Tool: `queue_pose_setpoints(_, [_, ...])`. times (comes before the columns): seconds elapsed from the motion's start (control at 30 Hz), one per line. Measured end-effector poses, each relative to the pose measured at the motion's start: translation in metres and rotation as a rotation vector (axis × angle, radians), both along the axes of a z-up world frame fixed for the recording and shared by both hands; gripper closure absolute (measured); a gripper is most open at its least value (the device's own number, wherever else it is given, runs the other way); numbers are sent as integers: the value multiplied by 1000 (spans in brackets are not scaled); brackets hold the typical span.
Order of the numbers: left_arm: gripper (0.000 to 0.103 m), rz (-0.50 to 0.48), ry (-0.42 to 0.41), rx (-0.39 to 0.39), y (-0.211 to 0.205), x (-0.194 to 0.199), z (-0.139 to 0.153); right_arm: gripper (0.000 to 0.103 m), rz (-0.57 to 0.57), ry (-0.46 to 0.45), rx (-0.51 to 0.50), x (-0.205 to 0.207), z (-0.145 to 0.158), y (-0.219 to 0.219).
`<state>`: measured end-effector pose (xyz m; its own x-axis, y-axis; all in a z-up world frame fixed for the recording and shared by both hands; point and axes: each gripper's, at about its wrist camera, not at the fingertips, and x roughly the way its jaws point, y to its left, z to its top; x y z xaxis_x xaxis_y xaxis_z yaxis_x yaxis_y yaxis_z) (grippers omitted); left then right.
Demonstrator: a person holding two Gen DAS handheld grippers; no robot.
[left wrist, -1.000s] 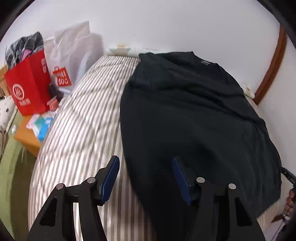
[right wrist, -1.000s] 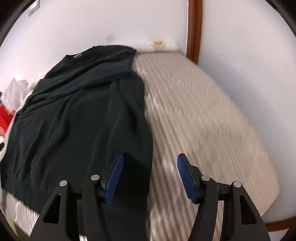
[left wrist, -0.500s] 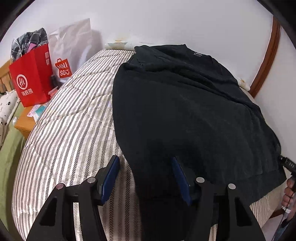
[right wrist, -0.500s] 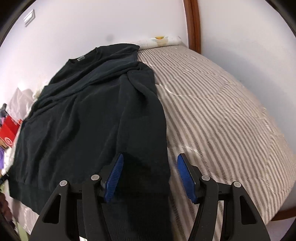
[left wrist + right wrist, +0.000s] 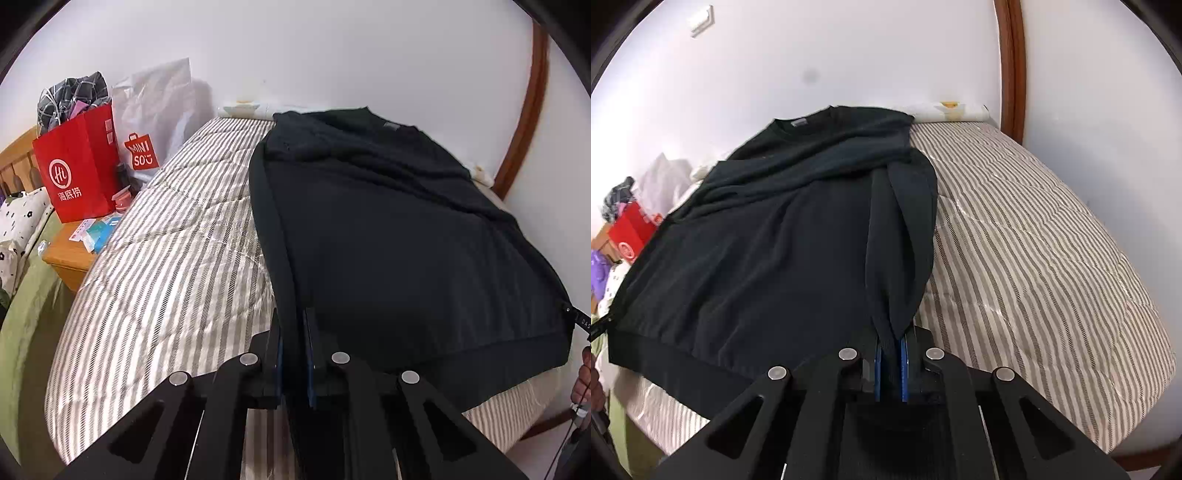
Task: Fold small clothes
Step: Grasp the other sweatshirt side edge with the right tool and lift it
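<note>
Covering most of both views, a striped mattress (image 5: 155, 280) runs back to a white wall (image 5: 332, 48), and a dark sweater (image 5: 388, 236) lies spread face-up on it, neckline toward the wall and hem toward the near edge. From the right wrist view the sweater (image 5: 757, 258) fills the left part of the bed, with the bare striped mattress (image 5: 1034, 258) to its right.

Beside the bed stand a red paper bag (image 5: 79, 173) stuffed with checked fabric and a translucent plastic bag (image 5: 155, 110) with a red logo, both over a wooden nightstand (image 5: 70, 258) that carries a few small packets.

The left gripper (image 5: 293, 354) has just been closing, and its 2 blue pads now pinch the sweater's left edge near the hem, the fabric pulled taut in a ridge running away toward the shoulder. The right gripper (image 5: 890, 362) has also just been closing; its jaws stand narrow, clamped on the end of the sleeve (image 5: 901, 229) that lies along the sweater's right side, bunching it into folds between the pads.

At the far right of the left wrist view, part of a hand (image 5: 581, 373) shows at the frame edge.
</note>
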<state>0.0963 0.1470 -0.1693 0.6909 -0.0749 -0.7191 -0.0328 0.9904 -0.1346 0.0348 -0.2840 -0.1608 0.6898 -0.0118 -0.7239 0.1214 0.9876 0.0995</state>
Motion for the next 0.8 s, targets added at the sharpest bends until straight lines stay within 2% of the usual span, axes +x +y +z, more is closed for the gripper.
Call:
queue_pose_setpoints(0.23, [94, -40, -76, -63, 7, -25, 15, 96, 35, -48, -42, -25, 22, 8])
queue_pose_setpoints(0.37, [94, -31, -107, -163, 18, -21, 29, 96, 31, -107, -20, -23, 42, 6])
queue_pose_setpoints(0.47, [94, -30, -145, -202, 24, -13, 45, 96, 38, -153, -7, -16, 58, 2])
queue_pose_setpoints(0.63, [95, 6, -211, -195, 30, 12, 75, 96, 43, -213, 2, 4, 85, 1])
queue_pose_setpoints(0.8, [95, 22, -256, -153, 24, 55, 103, 96, 47, -249, 13, 47, 107, 1])
